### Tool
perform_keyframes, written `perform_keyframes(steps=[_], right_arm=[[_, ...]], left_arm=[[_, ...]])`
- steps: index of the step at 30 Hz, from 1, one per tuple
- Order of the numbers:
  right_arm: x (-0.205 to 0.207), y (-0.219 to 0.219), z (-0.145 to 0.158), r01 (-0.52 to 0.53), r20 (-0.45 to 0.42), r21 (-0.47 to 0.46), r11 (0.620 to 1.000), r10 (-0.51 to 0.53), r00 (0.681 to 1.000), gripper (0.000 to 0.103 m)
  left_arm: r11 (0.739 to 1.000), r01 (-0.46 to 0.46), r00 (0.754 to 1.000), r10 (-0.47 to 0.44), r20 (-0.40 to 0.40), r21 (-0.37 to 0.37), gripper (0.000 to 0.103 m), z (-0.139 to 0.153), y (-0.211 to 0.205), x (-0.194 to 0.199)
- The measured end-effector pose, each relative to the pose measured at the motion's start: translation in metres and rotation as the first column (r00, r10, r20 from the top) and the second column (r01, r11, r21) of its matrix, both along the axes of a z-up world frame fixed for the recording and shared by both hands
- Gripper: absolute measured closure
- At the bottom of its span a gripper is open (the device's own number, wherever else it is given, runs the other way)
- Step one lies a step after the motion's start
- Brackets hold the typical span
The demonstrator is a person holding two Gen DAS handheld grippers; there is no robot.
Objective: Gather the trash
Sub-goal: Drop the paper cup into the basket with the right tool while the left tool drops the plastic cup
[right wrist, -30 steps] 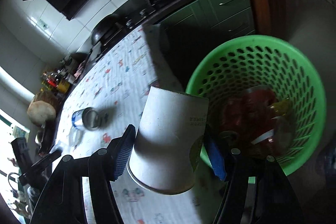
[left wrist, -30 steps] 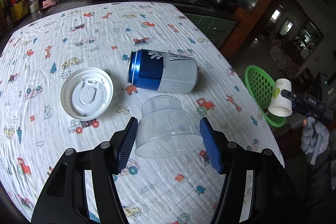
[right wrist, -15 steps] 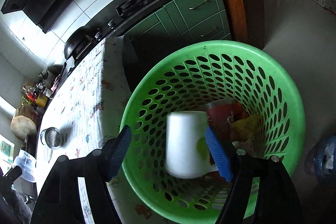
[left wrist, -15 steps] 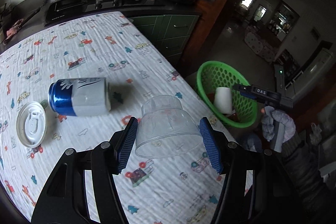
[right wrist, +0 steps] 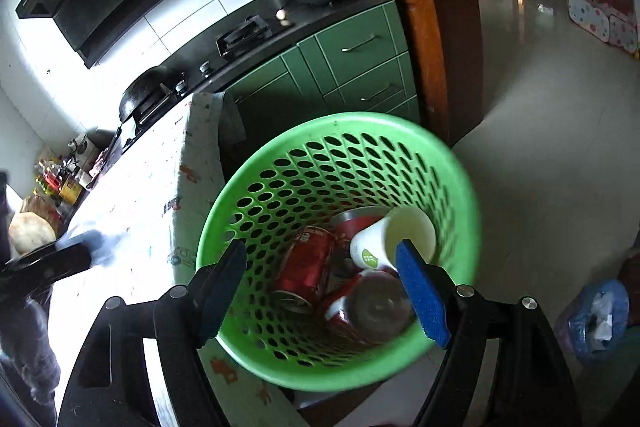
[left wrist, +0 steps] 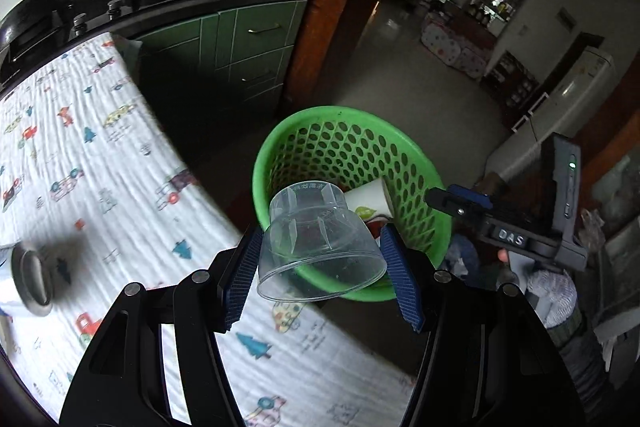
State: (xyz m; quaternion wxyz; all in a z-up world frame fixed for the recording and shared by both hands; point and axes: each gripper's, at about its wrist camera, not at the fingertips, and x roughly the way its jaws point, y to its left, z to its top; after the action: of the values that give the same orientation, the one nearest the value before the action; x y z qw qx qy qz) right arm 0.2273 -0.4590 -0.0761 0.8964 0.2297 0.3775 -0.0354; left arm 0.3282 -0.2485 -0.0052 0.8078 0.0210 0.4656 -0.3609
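Observation:
My left gripper [left wrist: 320,279] is shut on a clear plastic cup [left wrist: 316,247], held rim-down above the table's edge, in front of the green basket [left wrist: 404,147]. My right gripper [right wrist: 320,295] is open and empty, just above the green basket [right wrist: 272,183]. A white paper cup [right wrist: 384,239] lies on its side in the basket on several red cans [right wrist: 308,267]. The paper cup also shows in the left wrist view [left wrist: 366,201]. The right gripper shows there too [left wrist: 456,201]. A can's end [left wrist: 30,279] lies blurred at the table's left.
The table [left wrist: 80,131] has a white cloth with cartoon prints. Green cabinets [right wrist: 360,59] and a dark counter with a stove stand behind it. A wooden post [right wrist: 424,27] stands right of the cabinets. A blue bag [right wrist: 596,319] lies on the floor.
My right gripper opened and the white paper cup dropped into the basket, lying on its side. My left gripper carried the clear cup right, from over the table toward the basket.

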Motion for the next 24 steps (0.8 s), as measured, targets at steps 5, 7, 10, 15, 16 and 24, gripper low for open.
perform_keyframes(steps=[5, 7, 10, 15, 16, 24], right_arm=[[-0.019, -0.003, 0.003, 0.005, 0.023, -0.001, 1.000, -0.005, 1.000, 0.025], [-0.024, -0.002, 0.005, 0.002, 0.028, -0.009, 1.000, -0.001, 1.000, 0.025], [-0.030, 0.000, 0.006, -0.003, 0.034, -0.017, 1.000, 0.003, 0.999, 0.024], [-0.033, 0.003, 0.004, -0.009, 0.026, -0.025, 1.000, 0.010, 1.000, 0.024], [-0.033, 0.004, 0.004, -0.012, 0.025, -0.025, 1.000, 0.013, 1.000, 0.024], [-0.031, 0.029, 0.011, -0.075, 0.026, -0.070, 0.995, 0.077, 0.997, 0.024]], left_arm=[[1.000, 0.021, 0.999, -0.020, -0.027, 0.008, 0.042, -0.019, -0.039, 0.007], [1.000, 0.012, 0.999, -0.011, -0.034, 0.012, 0.041, -0.027, -0.049, 0.010], [1.000, 0.002, 0.998, -0.003, -0.064, -0.013, 0.040, -0.038, -0.058, 0.012], [0.999, -0.013, 0.996, 0.010, -0.085, -0.031, 0.031, -0.044, -0.059, 0.009], [0.999, -0.014, 0.997, 0.011, -0.082, -0.033, 0.031, -0.043, -0.057, 0.008], [0.999, -0.037, 0.999, 0.036, -0.024, -0.024, 0.031, -0.023, -0.019, -0.004]])
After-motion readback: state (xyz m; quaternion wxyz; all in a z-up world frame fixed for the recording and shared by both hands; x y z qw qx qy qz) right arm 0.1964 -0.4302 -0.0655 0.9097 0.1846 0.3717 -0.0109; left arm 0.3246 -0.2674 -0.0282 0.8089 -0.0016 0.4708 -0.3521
